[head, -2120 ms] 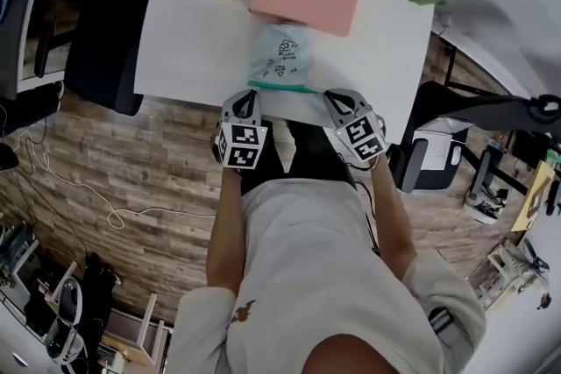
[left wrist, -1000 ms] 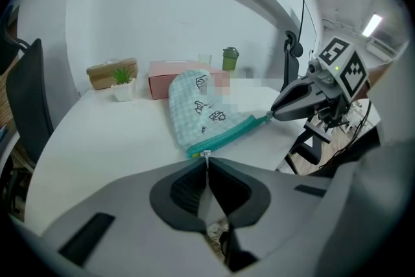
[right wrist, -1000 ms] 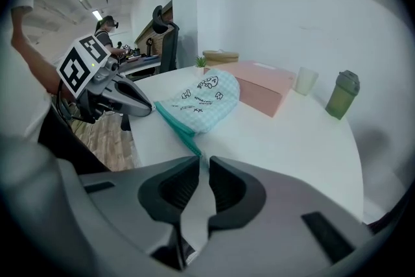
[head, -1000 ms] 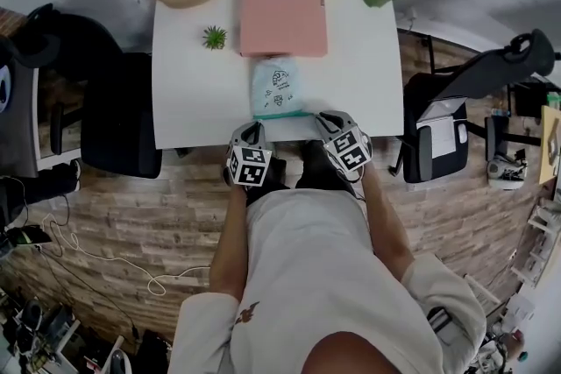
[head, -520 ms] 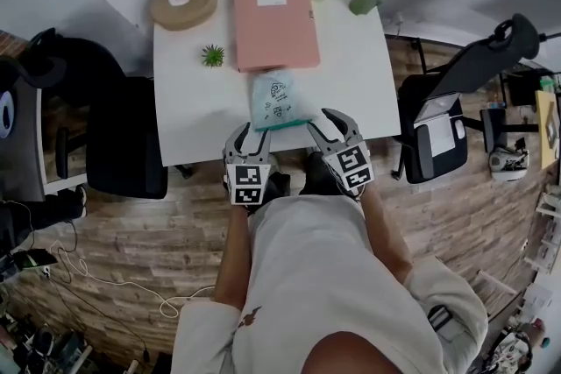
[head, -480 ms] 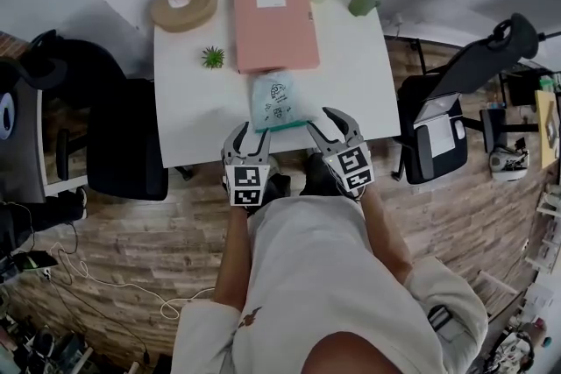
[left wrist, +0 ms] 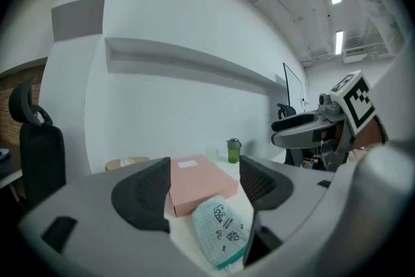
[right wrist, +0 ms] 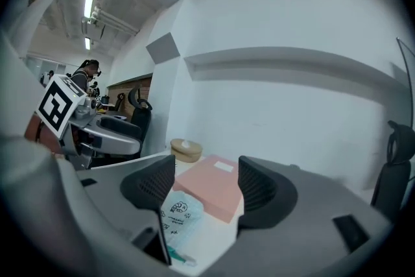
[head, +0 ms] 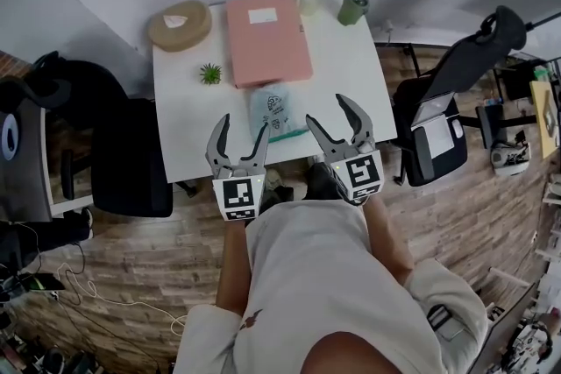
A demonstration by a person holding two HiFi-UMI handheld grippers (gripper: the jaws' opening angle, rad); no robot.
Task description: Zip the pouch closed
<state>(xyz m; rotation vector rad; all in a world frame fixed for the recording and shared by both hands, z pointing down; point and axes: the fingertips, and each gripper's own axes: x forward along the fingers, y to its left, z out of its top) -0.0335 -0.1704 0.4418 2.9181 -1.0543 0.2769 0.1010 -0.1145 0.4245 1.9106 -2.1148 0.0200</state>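
Pouch (head: 273,111) lies flat on white desk (head: 188,114), untouched. My L gripper (head: 243,125) & R gripper (head: 327,109): jaws just opened wide, nothing btwn them.

The pouch (head: 273,111) is pale and grid-patterned, with small dark doodles and a teal zip band along its near edge. It lies flat on the white table (head: 188,131) near the front edge, its far end against the pink box (head: 267,38). The zip looks closed, though it is too small to be sure.
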